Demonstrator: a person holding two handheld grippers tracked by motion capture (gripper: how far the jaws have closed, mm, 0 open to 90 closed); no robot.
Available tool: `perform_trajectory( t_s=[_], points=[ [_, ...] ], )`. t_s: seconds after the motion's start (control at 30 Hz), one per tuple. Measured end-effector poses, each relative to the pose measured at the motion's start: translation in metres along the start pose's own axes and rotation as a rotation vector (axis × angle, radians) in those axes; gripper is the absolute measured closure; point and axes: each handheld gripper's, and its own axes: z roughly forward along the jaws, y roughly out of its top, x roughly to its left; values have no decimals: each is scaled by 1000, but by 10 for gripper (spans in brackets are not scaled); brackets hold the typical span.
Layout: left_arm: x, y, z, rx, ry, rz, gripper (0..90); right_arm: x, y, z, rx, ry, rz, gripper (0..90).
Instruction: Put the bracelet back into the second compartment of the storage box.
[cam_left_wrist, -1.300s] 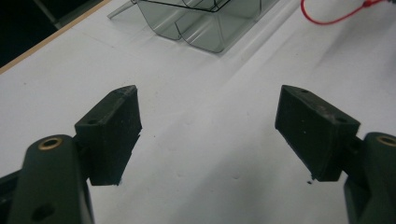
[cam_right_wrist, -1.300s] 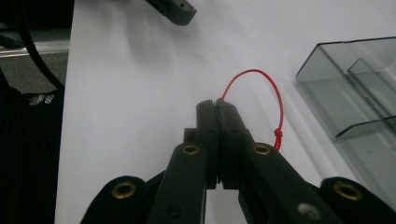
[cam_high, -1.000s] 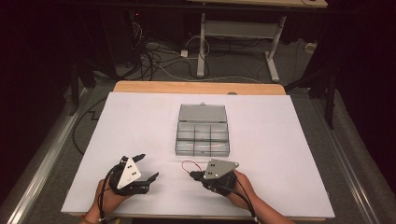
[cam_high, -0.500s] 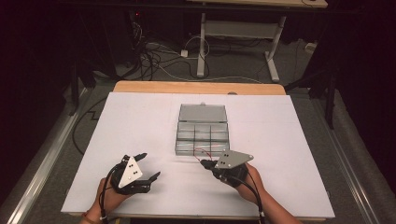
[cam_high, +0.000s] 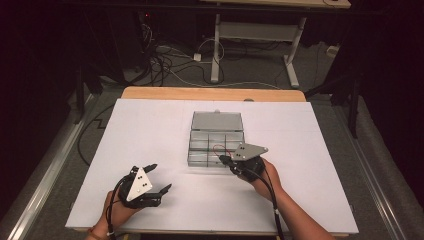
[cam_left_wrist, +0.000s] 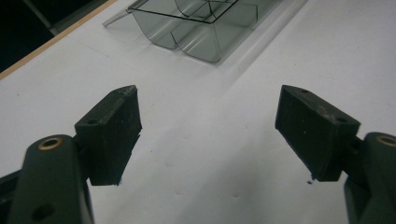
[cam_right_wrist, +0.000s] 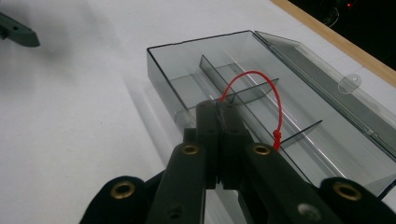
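Observation:
A clear plastic compartment box (cam_high: 216, 125) lies open in the middle of the white table, its lid (cam_right_wrist: 322, 79) folded back. My right gripper (cam_high: 226, 161) hovers at the box's near right corner, shut on a thin red looped tie (cam_high: 218, 148). In the right gripper view the closed jaws (cam_right_wrist: 223, 109) pinch one end of the red tie (cam_right_wrist: 261, 77), which arcs over the box's dividers (cam_right_wrist: 243, 91). My left gripper (cam_high: 161, 177) rests near the table's front left, open with nothing between its fingers. In the left gripper view it (cam_left_wrist: 208, 126) points at bare table, the box (cam_left_wrist: 196, 28) farther off.
The white table top (cam_high: 150, 130) has a wooden strip (cam_high: 210, 93) along its far edge. Behind it stand cables and a desk frame (cam_high: 250, 35) on the floor. One jaw of the left gripper (cam_right_wrist: 16, 30) shows at the upper left of the right gripper view.
My right gripper has carried the red tie to the right and away from me, up to the box's near right corner. The left gripper has stayed put.

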Motion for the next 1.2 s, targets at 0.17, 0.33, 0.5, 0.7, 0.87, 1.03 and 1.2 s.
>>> perform_trajectory(
  t_s=[0.17,0.33,0.5,0.7,0.87,1.03,1.2],
  points=[
    [-1,0,1,3,-3,5,220,-7,1,7,6,-8,10,899],
    [-1,0,1,5,-3,8,220,-11,1,16,27,-19,3,899],
    [-1,0,1,7,-6,10,220,-15,1,19,32,-38,-3,899],
    [-1,0,2,10,-8,11,220,-20,-1,28,49,-75,-2,899],
    [-1,0,1,7,-8,8,220,-22,0,31,33,-109,5,899],
    [-1,-1,2,13,-9,9,220,-25,5,33,42,-126,8,898],
    [-2,0,2,12,-12,9,220,-23,8,43,83,-140,-42,898]
  ],
)
